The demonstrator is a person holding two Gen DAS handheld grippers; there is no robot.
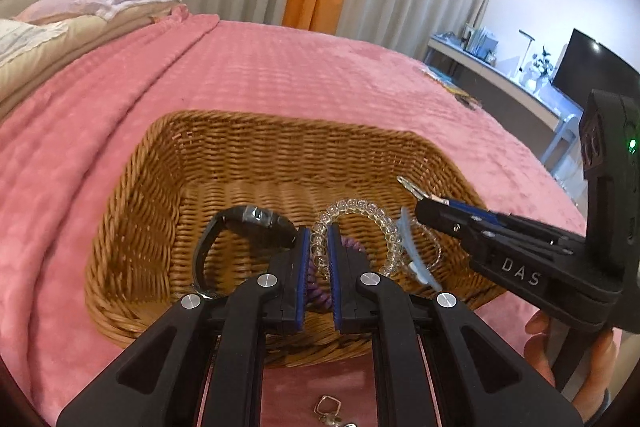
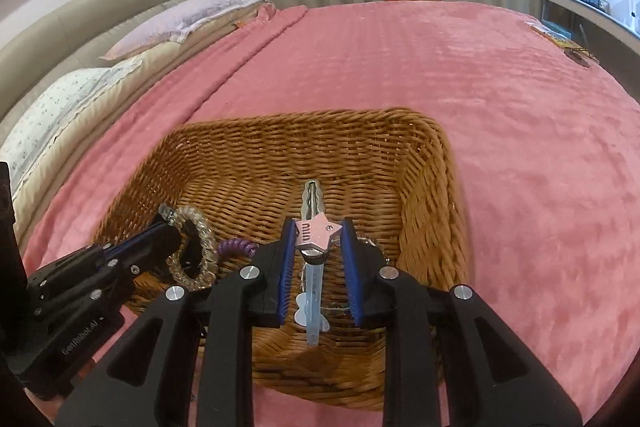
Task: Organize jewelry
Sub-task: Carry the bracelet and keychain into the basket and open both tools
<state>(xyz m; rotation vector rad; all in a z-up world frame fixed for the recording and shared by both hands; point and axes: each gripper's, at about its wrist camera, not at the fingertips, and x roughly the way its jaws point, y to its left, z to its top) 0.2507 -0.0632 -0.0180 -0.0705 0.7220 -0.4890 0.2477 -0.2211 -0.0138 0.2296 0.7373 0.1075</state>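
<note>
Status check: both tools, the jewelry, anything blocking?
Left tool shut on bead bracelet. Right tool shut on star hair clip. Both over basket, nothing blocking.

Rough woven wicker basket (image 1: 248, 155) on plush pink blanket (image 1: 280, 75), holding a glossy clear-bead bracelet (image 1: 360, 211)

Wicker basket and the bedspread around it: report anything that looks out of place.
One stray: a small silver square-ring charm lies on the pink blanket outside the brown wicker basket, near its front rim. The black watch, clear bead bracelet and purple coil tie are over or inside it.
</note>
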